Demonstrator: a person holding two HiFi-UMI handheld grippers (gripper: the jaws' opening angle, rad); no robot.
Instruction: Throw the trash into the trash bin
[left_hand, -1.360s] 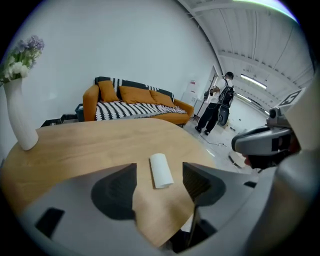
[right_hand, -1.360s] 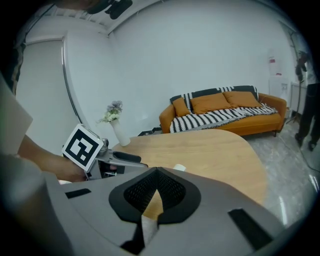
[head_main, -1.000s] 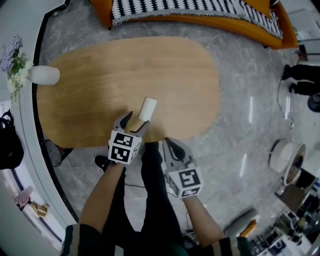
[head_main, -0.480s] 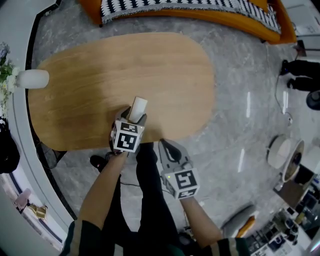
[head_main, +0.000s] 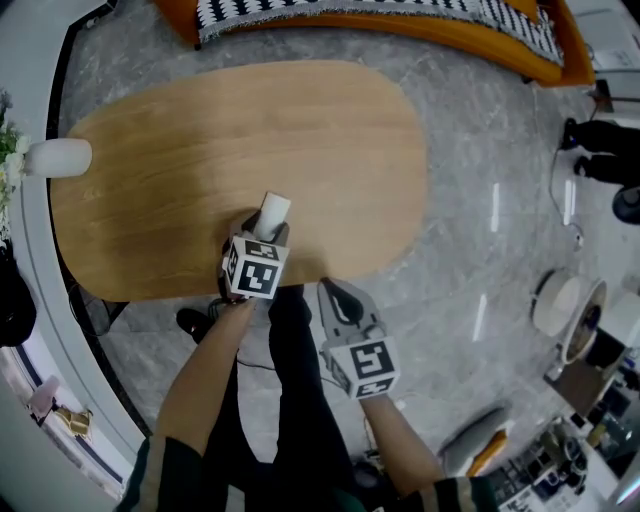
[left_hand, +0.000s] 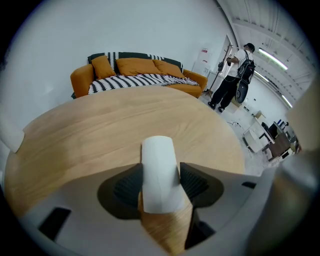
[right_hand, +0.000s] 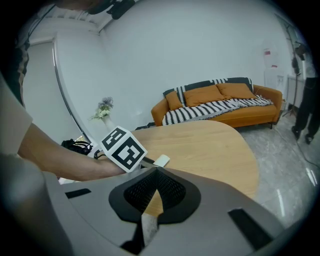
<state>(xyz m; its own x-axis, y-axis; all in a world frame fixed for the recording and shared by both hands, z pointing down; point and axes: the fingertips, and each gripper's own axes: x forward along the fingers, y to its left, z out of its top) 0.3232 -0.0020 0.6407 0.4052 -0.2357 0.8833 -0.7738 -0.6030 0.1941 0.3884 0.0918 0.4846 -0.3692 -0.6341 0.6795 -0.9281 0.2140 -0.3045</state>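
White cylinder (left_hand: 159, 172) pinched between pads of left hand-held gripper (head_main: 268, 228), jaws just closed further, at lower centre of bench (head_main: 330, 150). Right hand-held gripper (head_main: 333, 292) kept shut, empty, below bench edge.

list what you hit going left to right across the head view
white vase → white roll → right gripper → person in dark clothes
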